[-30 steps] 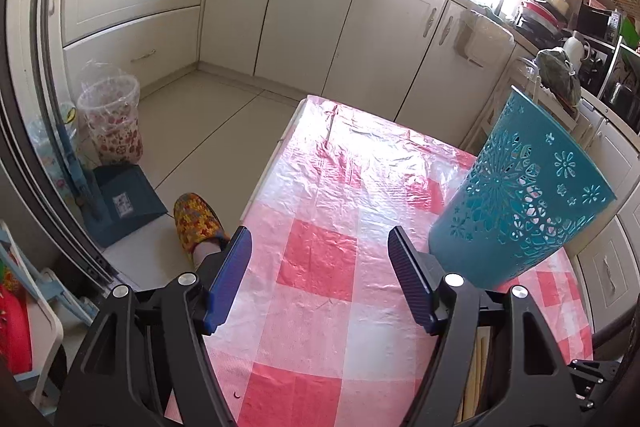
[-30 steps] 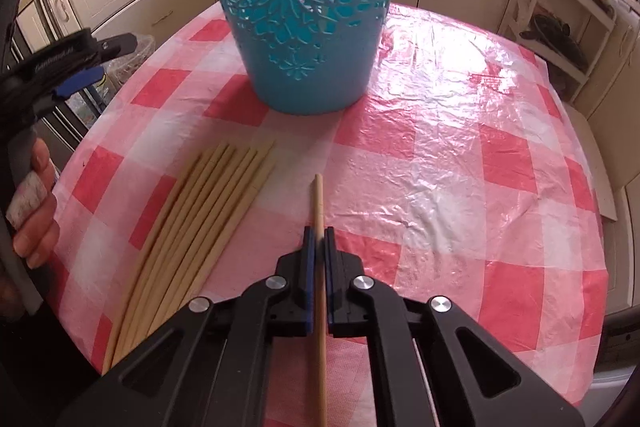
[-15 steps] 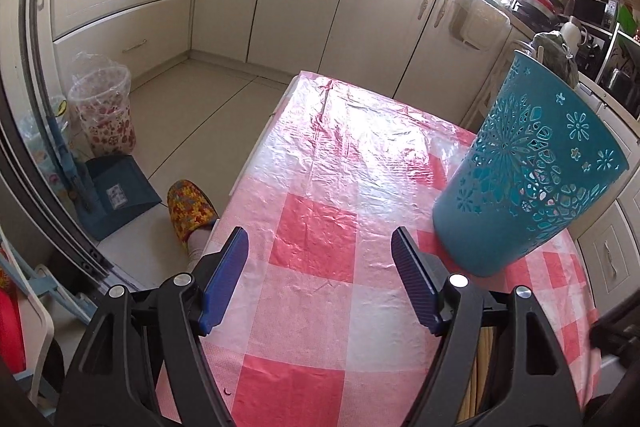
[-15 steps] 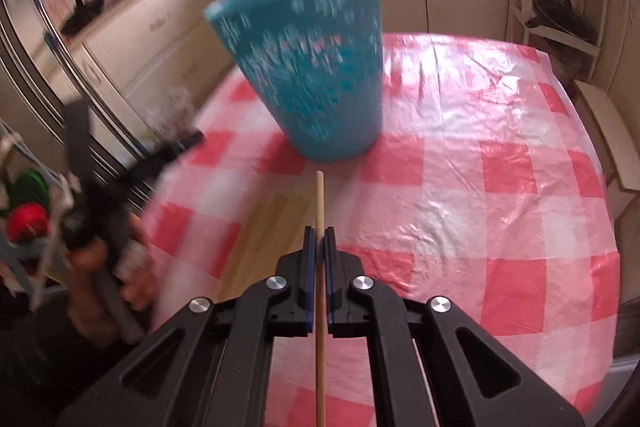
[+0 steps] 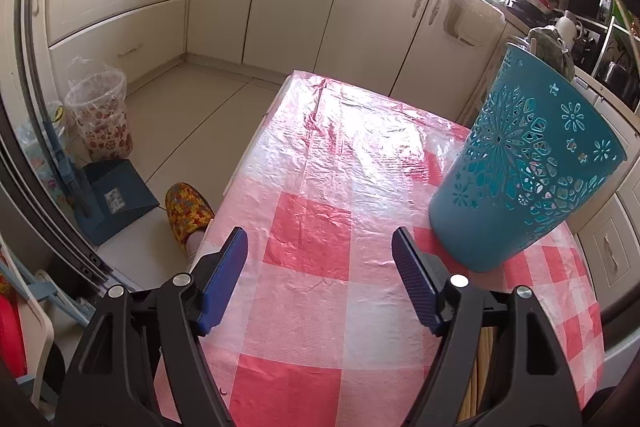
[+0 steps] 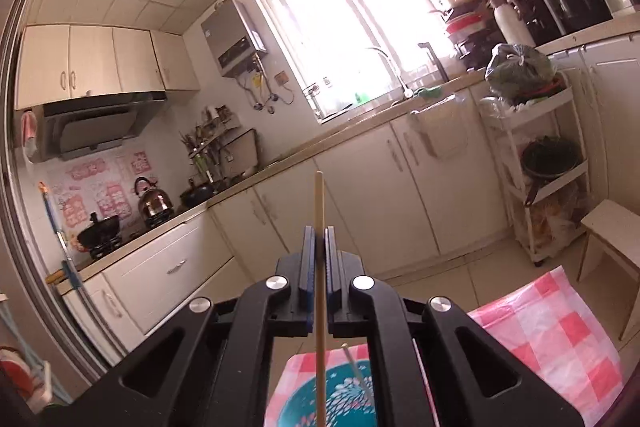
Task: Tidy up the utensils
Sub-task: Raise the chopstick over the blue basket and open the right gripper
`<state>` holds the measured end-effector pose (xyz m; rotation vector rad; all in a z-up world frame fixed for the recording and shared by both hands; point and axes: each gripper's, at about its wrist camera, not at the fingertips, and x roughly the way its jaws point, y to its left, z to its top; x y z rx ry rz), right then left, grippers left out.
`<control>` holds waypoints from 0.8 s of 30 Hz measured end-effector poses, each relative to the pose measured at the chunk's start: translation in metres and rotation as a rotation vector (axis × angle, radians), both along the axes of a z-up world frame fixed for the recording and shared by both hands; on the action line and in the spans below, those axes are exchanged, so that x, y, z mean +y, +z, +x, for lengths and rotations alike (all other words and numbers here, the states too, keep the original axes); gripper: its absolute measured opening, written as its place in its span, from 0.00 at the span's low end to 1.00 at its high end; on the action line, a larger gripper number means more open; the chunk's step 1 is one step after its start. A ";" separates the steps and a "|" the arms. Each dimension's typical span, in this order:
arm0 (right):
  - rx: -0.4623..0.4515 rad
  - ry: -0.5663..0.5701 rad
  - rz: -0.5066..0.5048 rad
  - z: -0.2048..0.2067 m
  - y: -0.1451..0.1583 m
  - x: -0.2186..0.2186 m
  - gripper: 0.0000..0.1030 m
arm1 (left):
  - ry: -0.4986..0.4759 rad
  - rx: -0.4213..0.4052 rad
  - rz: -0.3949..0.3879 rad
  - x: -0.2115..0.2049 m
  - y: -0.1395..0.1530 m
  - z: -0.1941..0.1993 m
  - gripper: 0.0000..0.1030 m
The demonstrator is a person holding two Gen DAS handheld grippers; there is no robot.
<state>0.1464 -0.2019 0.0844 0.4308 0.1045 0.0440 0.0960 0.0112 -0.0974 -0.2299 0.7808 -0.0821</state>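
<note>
**One chopstick clamped, teal holder below**

One pale wooden chopstick (image 6: 319, 211) sits pinched between the blue pads of the right gripper (image 6: 319, 241); jaws pressed together on it, no gap visible beside the stick; stick is thin, straight, light tan, blunt-ended, running along the line of the fingers with one end poking out past the tips toward the kitchen cabinets (image 6: 400, 195) and its other part passing down behind the black frame. Under that gripper, the open mouth of the teal holder (image 6: 340, 395) shows at the bottom edge (cut-out flower pattern visible inside); one thin stick-like thing (image 6: 354, 367) already leans in it, material unclear; holder stands on the pink-and-white checked tablecloth (image 6: 552, 331).

Left gripper (image 5: 320, 269) has its jaws spread wide, nothing between the blue pads (image 5: 224, 279); it hangs over the near part of the table, angled down; the teal holder (image 5: 520, 171) is just right of its right finger, upright on the tablecloth (image 5: 320, 195), tapering toward the base, lacy floral perforations over its wall, rim plain. More pale chopsticks (image 5: 478, 367) lie bundled on the table, mostly hidden behind the left gripper's right arm (count cannot be told). Off the table's left edge: a patterned slipper (image 5: 188, 211) on a foot; a blue dustpan (image 5: 116, 199); a lined waste bin (image 5: 98, 115).
</note>
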 end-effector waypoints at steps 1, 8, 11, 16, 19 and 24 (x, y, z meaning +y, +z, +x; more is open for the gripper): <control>0.011 -0.018 -0.005 0.002 -0.006 -0.001 0.05 | -0.002 0.000 -0.001 0.000 0.000 0.000 0.69; 0.125 -0.023 -0.057 0.008 -0.049 0.003 0.14 | -0.011 -0.004 -0.009 0.000 0.000 0.000 0.69; 0.151 -0.007 -0.065 -0.002 -0.051 0.003 0.20 | -0.008 -0.001 -0.012 0.001 0.000 0.001 0.69; 0.125 -0.006 -0.088 -0.055 -0.041 0.003 0.24 | -0.001 0.004 -0.002 0.000 -0.001 0.002 0.70; 0.170 0.010 -0.116 -0.100 -0.052 0.009 0.30 | 0.005 0.007 0.002 0.001 -0.001 0.002 0.71; 0.476 0.145 -0.168 -0.128 -0.125 0.036 0.27 | 0.009 0.011 0.011 -0.001 -0.001 0.002 0.73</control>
